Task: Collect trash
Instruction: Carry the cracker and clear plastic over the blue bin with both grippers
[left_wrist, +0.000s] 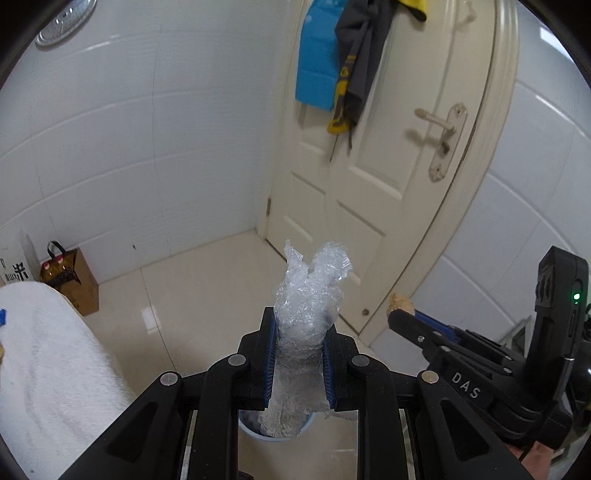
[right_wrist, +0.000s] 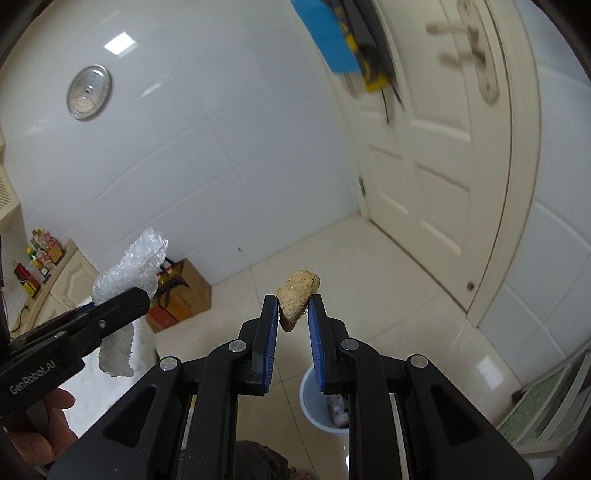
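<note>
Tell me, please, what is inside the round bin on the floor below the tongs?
In the right wrist view, the bin holds some crumpled pinkish and white rubbish, too blurred to identify. The right tongs cover part of its opening, so the rest of the contents cannot be seen.

Bubble wrap (left_wrist: 308, 295) – crinkly clear plastic; ginger lump (right_wrist: 297, 295) – rough, fibrous; floor tiles (left_wrist: 207, 291) glossy.
</note>
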